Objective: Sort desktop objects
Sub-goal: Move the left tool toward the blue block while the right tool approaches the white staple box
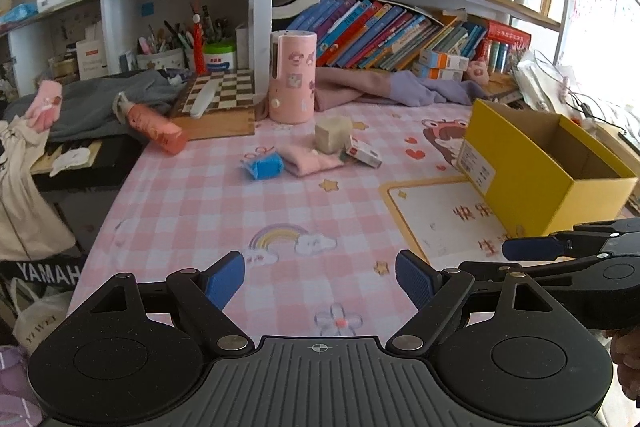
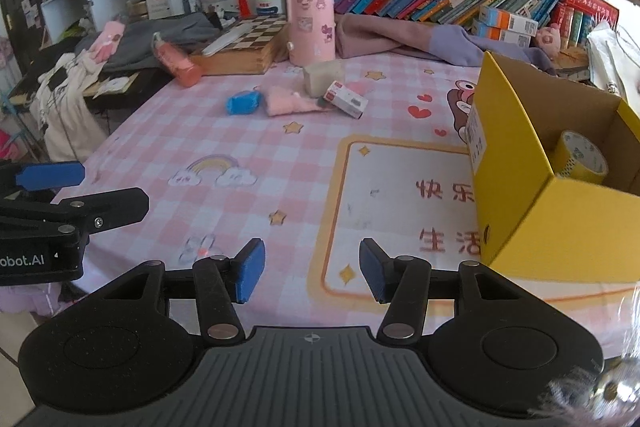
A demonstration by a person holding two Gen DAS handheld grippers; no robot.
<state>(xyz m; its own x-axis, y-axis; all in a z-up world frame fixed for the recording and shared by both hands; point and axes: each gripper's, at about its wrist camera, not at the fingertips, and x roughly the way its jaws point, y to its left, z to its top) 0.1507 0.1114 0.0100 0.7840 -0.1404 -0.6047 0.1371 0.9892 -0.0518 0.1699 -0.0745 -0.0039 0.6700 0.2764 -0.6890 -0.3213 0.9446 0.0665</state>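
Note:
On the pink checked tablecloth a small cluster lies mid-table: a blue pouch (image 1: 263, 165) (image 2: 243, 103), a pink cloth (image 1: 308, 159) (image 2: 289, 101), a beige block (image 1: 333, 134) (image 2: 320, 78) and a small white and red box (image 1: 363, 151) (image 2: 346, 99). A yellow cardboard box (image 1: 532, 163) (image 2: 532, 187) stands open at the right, with a roll of tape (image 2: 582, 157) inside. My left gripper (image 1: 320, 285) hovers open near the front edge, nothing between its fingers. My right gripper (image 2: 312, 273) is open too, empty, just left of the yellow box.
A pink cylinder holder (image 1: 292, 77) (image 2: 311, 23), a chessboard box (image 1: 218, 103), an orange-pink bottle (image 1: 154, 127) and a pink and purple garment (image 1: 384, 89) line the back. Bookshelves rise behind. The table's left edge drops to bags and a keyboard (image 1: 44, 271).

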